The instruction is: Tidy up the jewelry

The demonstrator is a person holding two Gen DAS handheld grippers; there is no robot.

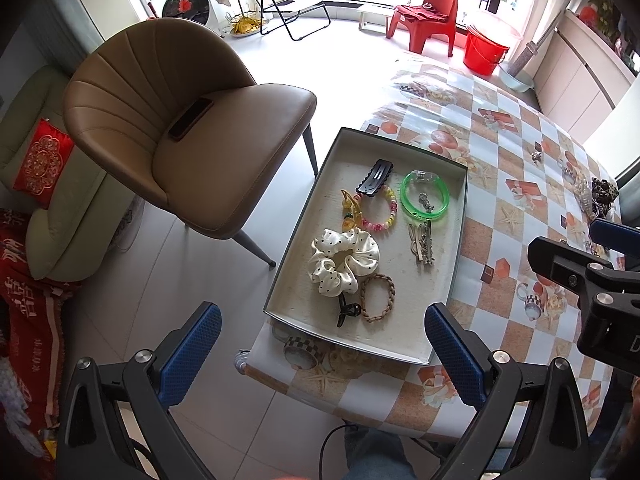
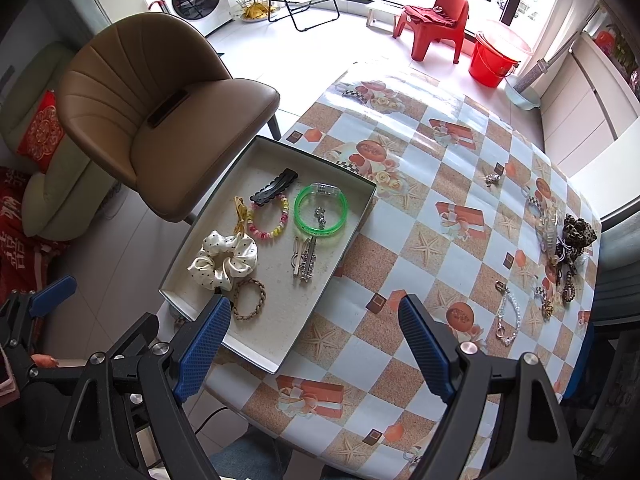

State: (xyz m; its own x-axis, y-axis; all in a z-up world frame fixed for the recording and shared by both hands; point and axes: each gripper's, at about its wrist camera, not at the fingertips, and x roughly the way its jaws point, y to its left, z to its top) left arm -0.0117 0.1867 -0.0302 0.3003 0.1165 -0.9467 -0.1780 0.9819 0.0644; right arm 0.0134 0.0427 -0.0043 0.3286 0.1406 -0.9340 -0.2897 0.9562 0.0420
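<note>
Both grippers hang above the near edge of the table [image 2: 420, 184], tilted steeply down. The left gripper [image 1: 322, 354] has its blue pads spread wide with nothing between them, and the right gripper [image 2: 316, 344] stands just as wide and equally empty.

A shallow tray [image 2: 256, 344] sits at the near left corner of the table, one end jutting a little past the edge. Inside it lie a polka-dot scrunchie [image 1: 344, 266], a braided hair tie [image 1: 378, 298] touching it, a beaded bracelet [image 1: 380, 210], a black hair clip [image 1: 375, 178] at the far end, a green bangle [image 1: 425, 200] and a bundle of silver hair pins [image 1: 422, 242].

More jewelry waits along the right edge of the table: a pearl bracelet [image 2: 507, 316], a clear claw clip [image 2: 549, 232] and a leopard scrunchie [image 2: 578, 234] (these last two lie heaped together). A small silver piece [image 2: 492, 178] lies alone farther back.

A tan chair [image 2: 160, 120] stands beside the tray's corner.
</note>
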